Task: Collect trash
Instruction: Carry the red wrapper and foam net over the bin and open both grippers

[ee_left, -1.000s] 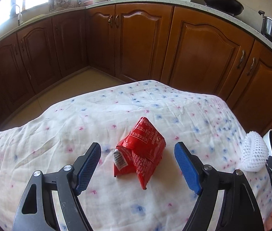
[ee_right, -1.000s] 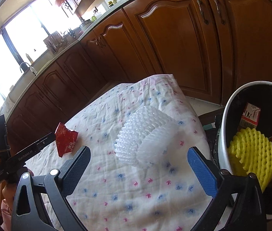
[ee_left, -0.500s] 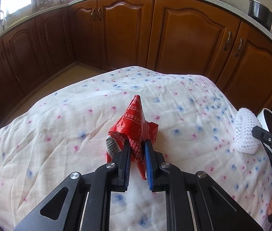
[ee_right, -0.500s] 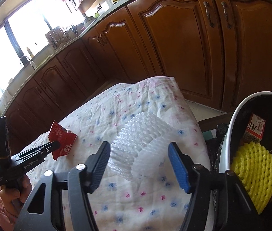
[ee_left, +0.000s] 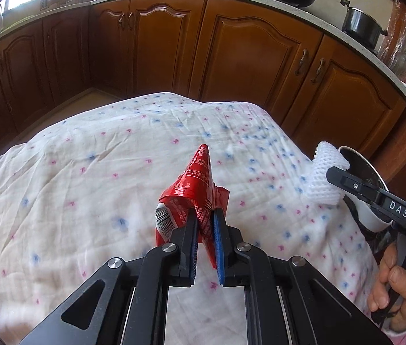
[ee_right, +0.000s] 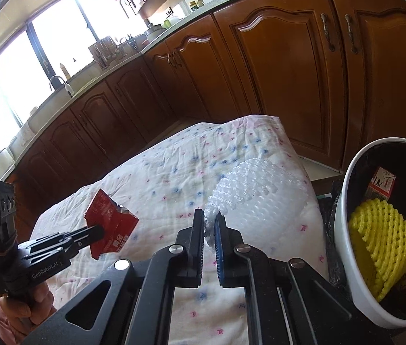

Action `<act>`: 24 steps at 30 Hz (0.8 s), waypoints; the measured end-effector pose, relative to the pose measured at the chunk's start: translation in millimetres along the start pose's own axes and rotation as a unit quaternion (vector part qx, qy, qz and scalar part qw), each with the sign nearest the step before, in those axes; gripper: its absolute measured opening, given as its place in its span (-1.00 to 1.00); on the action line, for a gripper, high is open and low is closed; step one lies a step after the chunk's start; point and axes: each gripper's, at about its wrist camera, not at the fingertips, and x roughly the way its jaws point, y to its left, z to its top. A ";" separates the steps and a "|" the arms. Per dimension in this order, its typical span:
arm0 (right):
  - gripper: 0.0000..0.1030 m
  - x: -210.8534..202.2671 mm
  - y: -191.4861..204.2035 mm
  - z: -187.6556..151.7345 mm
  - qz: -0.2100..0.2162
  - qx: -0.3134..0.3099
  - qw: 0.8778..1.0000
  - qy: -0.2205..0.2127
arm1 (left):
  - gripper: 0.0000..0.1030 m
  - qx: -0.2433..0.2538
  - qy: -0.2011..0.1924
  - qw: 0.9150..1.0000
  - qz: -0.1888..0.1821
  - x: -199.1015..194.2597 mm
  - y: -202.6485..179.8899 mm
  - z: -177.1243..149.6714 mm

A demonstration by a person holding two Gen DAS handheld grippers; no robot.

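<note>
Right wrist: white bin [ee_right: 343, 224] just beside tablecloth [ee_right: 174, 172] edge.

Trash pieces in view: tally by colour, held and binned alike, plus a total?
Red: 1, wrapper in the left gripper
White: 1, foam net in the right gripper
Yellow: 1, foam net in the bin
Red-and-white: 1, carton in the bin
Total: 4

"DAS" marks the right tongs [ee_left: 398, 211]; "GenRobot.AI" marks the left tongs [ee_right: 46, 270].
</note>
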 end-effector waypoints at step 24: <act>-0.87 -120.8 -26.1 -37.4 0.027 0.036 0.997 -0.061 | -0.83 0.045 -0.019 0.997 -0.056 -56.9 -94.2 -38.4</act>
